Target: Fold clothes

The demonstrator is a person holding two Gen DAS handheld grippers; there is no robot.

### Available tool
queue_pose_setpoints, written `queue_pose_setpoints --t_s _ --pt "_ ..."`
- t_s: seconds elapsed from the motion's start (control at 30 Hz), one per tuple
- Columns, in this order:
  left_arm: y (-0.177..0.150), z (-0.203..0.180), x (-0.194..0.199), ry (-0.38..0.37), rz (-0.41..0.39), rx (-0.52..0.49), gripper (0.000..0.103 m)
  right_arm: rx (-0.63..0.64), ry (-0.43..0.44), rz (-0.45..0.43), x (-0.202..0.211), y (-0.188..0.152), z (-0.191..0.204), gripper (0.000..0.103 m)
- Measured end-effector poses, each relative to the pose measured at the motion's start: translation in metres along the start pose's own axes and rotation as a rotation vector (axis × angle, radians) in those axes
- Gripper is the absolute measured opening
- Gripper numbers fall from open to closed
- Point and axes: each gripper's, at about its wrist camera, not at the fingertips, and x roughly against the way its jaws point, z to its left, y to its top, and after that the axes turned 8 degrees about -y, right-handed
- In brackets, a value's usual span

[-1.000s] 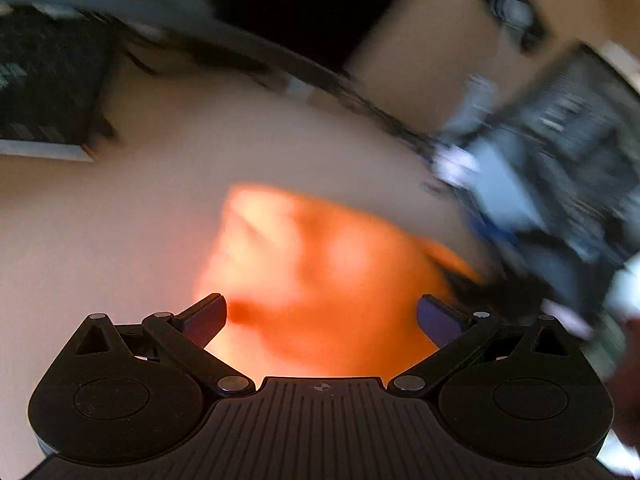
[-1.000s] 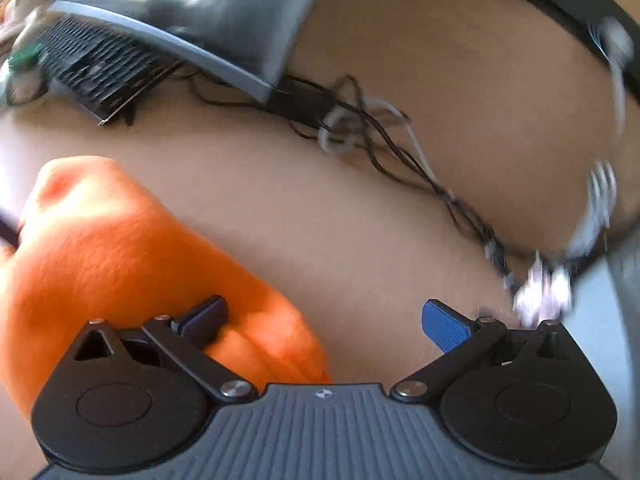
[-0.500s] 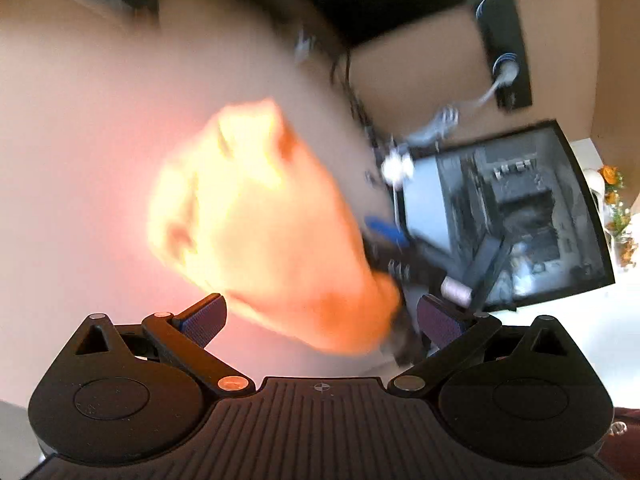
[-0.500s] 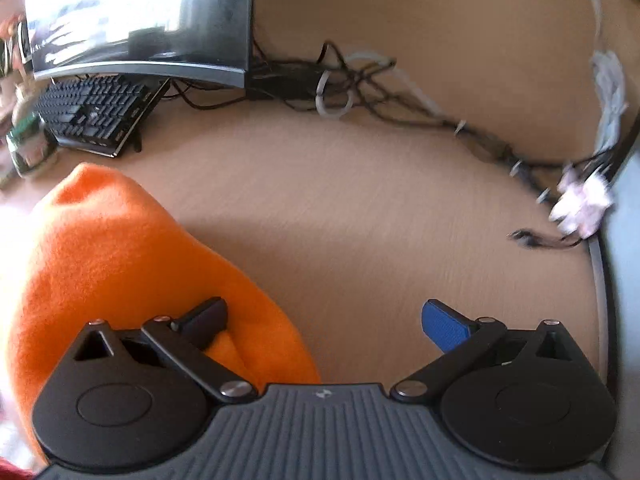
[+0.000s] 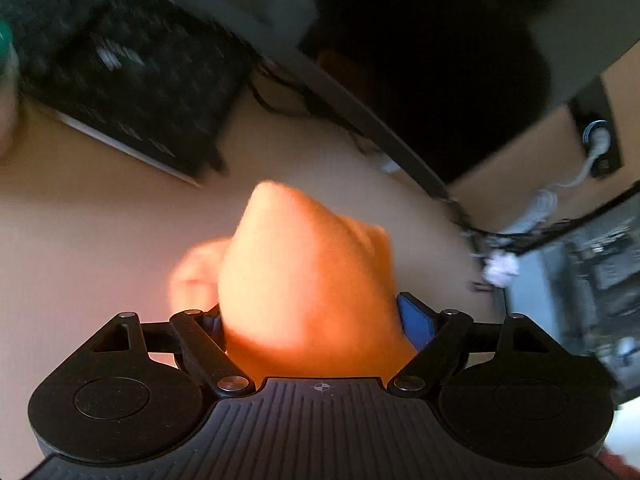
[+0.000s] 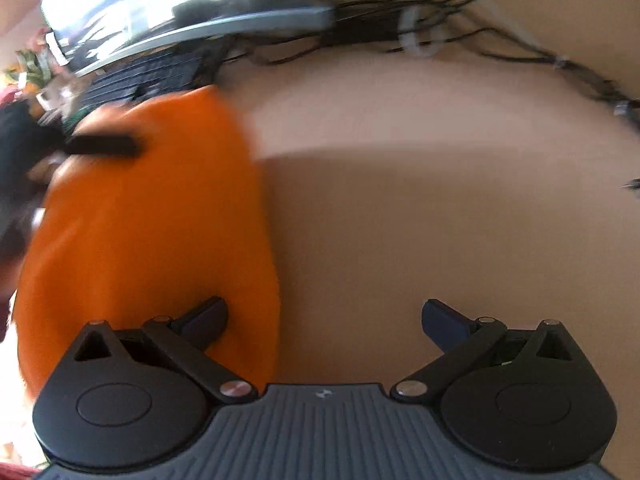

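Stretching wide and tan, the surface [image 6: 420,200] carries a monitor [image 5: 400,40], a keyboard [image 5: 120,80] and tangled cables [image 6: 420,32] at the back. An orange garment [image 5: 304,280] bunches between the left tongs [image 5: 316,322], whose jaws have just been closing onto it. Right tongs [image 6: 324,320] stand apart, cloth beside one finger
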Motion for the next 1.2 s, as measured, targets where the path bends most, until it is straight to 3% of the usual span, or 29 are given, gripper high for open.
queue_pose_setpoints --t_s 0.07,0.13,0.2,0.33,0.4,0.43,0.47,0.57,0.63,0.73,0.9,0.97,1.2 --pt "-0.007 0.001 0.023 -0.010 -0.009 -0.017 0.097 0.040 0.029 -0.058 0.015 0.001 0.008 0.103" --pt "-0.015 0.002 0.040 -0.012 -0.007 -0.030 0.098 0.052 0.070 -0.109 0.029 0.003 0.011 0.103" --pt "-0.027 0.001 0.041 0.005 0.025 -0.029 0.098 -0.014 0.151 -0.117 0.033 0.009 0.005 0.103" --pt "-0.051 0.016 0.039 -0.025 0.082 0.032 0.097 -0.162 0.332 -0.031 0.004 0.014 0.007 0.096" --pt "-0.062 0.023 0.037 -0.057 0.083 0.071 0.087 -0.174 0.367 0.001 -0.010 0.013 0.016 0.096" --pt "-0.064 0.027 0.035 -0.065 0.069 0.089 0.087 -0.184 0.386 0.012 -0.016 0.013 0.019 0.094" --pt "-0.064 0.031 0.034 -0.067 0.048 0.104 0.085 -0.194 0.405 0.023 -0.023 0.013 0.022 0.086" --pt "-0.048 0.043 0.040 -0.077 -0.022 0.153 0.073 -0.220 0.460 0.039 -0.040 0.018 0.030 0.075" --pt "-0.037 0.038 0.042 -0.077 -0.051 0.128 0.073 -0.233 0.493 0.022 -0.047 0.029 0.033 0.073" --pt "-0.024 0.027 0.041 -0.077 -0.073 0.073 0.074 -0.185 0.497 -0.059 -0.047 0.056 0.039 0.072" --pt "-0.037 0.013 0.007 -0.037 -0.075 -0.007 0.081 -0.101 0.319 -0.102 -0.054 0.077 0.030 0.079" --pt "-0.042 0.001 0.009 -0.070 -0.102 -0.038 0.086 -0.098 0.275 -0.104 -0.053 0.071 0.025 0.085" --pt "-0.055 -0.016 0.032 -0.244 -0.146 -0.053 0.085 -0.125 0.146 -0.175 -0.018 0.067 0.013 0.086"
